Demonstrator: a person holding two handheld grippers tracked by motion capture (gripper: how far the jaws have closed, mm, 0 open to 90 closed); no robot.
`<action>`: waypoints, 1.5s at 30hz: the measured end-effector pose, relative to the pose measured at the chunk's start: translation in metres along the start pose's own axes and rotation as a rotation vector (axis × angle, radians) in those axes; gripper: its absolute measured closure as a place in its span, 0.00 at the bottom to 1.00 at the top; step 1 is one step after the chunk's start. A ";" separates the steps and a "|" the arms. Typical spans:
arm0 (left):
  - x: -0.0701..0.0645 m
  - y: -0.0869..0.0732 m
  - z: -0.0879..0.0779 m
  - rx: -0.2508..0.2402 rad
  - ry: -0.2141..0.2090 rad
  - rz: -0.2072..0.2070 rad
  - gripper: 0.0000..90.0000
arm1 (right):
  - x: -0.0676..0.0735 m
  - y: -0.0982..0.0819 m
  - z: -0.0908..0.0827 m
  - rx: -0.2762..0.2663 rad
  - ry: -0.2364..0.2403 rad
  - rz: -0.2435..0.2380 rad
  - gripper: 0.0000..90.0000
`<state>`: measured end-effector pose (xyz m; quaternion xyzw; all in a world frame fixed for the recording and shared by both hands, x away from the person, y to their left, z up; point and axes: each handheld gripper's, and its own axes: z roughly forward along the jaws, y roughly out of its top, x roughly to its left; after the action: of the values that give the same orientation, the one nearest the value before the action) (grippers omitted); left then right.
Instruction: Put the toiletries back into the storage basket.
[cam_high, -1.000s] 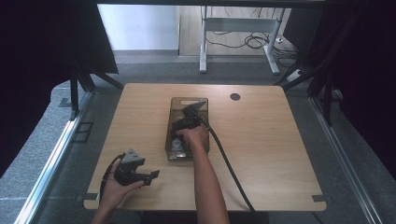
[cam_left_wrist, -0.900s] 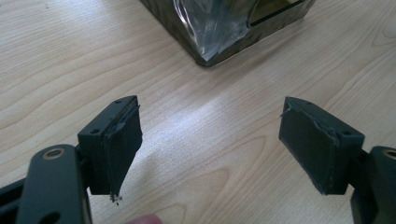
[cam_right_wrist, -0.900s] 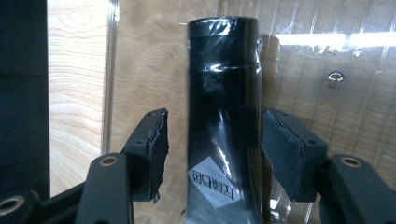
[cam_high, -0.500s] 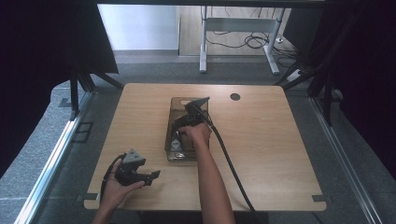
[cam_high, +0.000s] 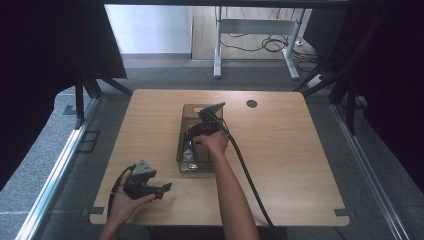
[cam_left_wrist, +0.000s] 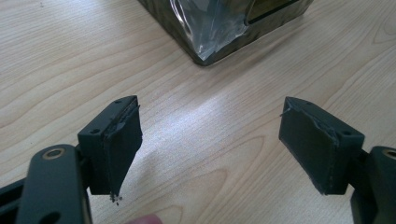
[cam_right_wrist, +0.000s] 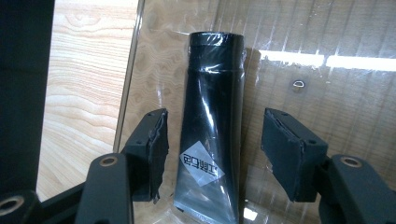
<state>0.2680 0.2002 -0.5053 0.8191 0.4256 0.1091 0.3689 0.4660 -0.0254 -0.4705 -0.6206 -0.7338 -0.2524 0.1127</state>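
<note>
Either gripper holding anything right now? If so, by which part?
Nothing held. The right gripper stands open astride the black tube's lower body in the clear bin, fingers apart from it. The left gripper is open over bare table.

Overhead table (cam_high: 300, 165) view, two close claw-mounted cameras

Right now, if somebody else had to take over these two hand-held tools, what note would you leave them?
Right tool: down inside the clear tray, jaws open on either side of the black tube, pads not pressing on it.
Left tool: open, holding nothing, over bare table near the tray's corner, at the table's front left in the high view.
Tube: lies flat on the tray floor, cap end pointing away from the right tool, white label near the crimped end.
Done: right tool lined up around the tube.
Left: probably close on the tube and lift it out; not yet gripped.
</note>
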 end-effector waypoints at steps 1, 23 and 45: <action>0.000 0.000 0.000 -0.001 0.001 0.001 0.24 | 0.000 0.000 -0.001 -0.001 -0.001 -0.006 0.46; 0.000 -0.001 0.002 0.008 0.013 0.005 0.24 | -0.008 -0.022 -0.044 -0.073 0.074 -0.186 0.44; 0.001 -0.001 0.004 0.020 0.029 0.000 0.24 | -0.055 -0.077 -0.104 -0.196 0.081 -0.372 0.45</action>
<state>0.2699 0.1992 -0.5094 0.8210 0.4322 0.1165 0.3544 0.3877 -0.1334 -0.4270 -0.4717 -0.8026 -0.3637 0.0329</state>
